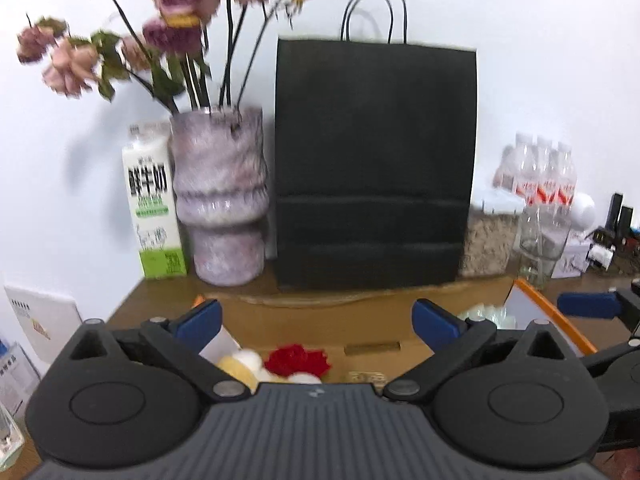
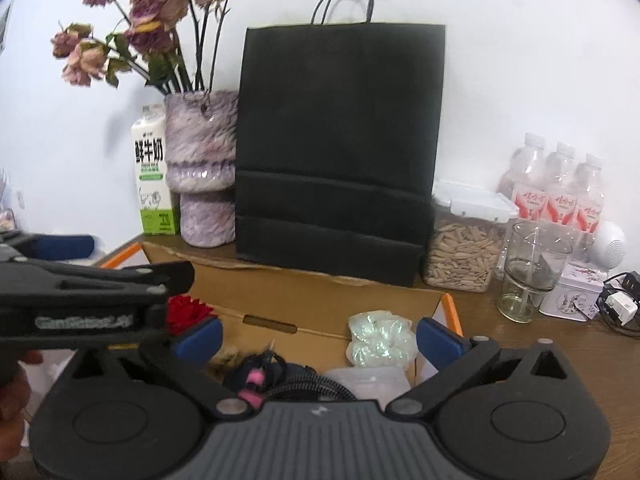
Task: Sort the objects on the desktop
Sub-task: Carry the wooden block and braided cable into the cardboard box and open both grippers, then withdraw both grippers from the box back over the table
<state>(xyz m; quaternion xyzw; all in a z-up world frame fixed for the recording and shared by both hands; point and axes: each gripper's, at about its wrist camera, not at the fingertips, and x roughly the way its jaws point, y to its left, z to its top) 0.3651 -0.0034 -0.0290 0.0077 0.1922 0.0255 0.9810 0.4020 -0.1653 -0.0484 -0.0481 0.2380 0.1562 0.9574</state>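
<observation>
An open cardboard box sits on the wooden desk below both grippers. In it lie a red fabric flower, white and yellow pompoms, a pale green scrunchie, a black hair tie with a pink bit and a clear plastic packet. My left gripper is open and empty above the box's left part. My right gripper is open and empty above its right part. The left gripper's body also shows at the left of the right wrist view.
A black paper bag stands behind the box. Left of it are a purple vase of dried roses and a milk carton. To the right stand a jar of seeds, a glass, water bottles, a tin and a charger.
</observation>
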